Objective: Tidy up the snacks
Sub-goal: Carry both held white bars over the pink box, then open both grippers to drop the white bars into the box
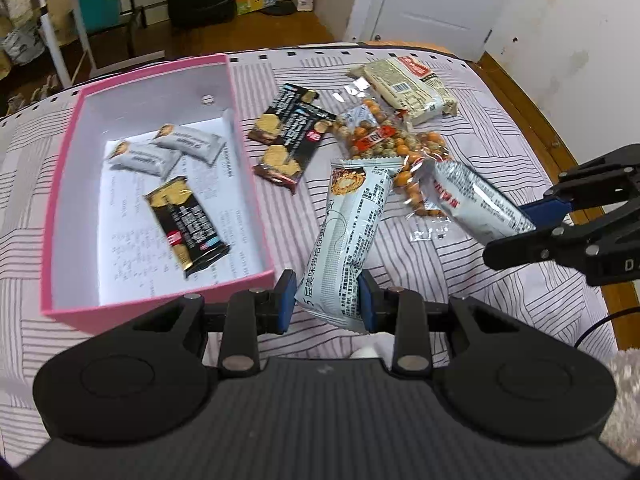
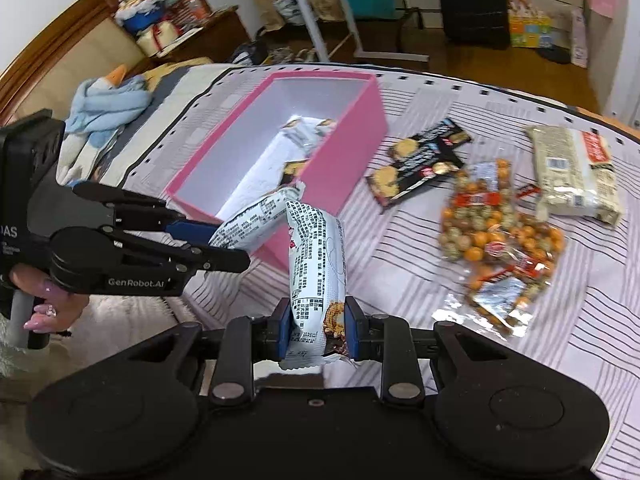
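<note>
Both claws are up off the bed and tipped steeply downward, each clamped on its own silver snack bar. The left claw (image 1: pixel 327 300) pinches the lower end of one silver bar (image 1: pixel 352 232), which sticks up and away from the pads, just right of the pink box (image 1: pixel 160 298). In the right wrist view that same claw comes in from the left, roughly side-on, and a hand (image 2: pixel 52 304) with painted nails is wrapped around its grip.

The right claw (image 2: pixel 316 334) has its blue pads squeezed on the printed end of the second silver bar (image 2: pixel 316 256), and the wrapper arcs up from there. The two bars' far ends nearly meet near the front corner of the box; I can't tell if they actually touch.

Inside the box there are two small white packets (image 1: pixel 168 150) and a black cookie pack (image 1: pixel 186 224) lying on its paper-lined floor. Out on the striped bedspread (image 1: pixel 460 300) sit two more black cookie packs (image 1: pixel 286 136), a clear bag of orange and green coated nuts (image 2: pixel 496 240), and a beige cracker pack (image 2: pixel 572 172) farthest from the box.
</note>
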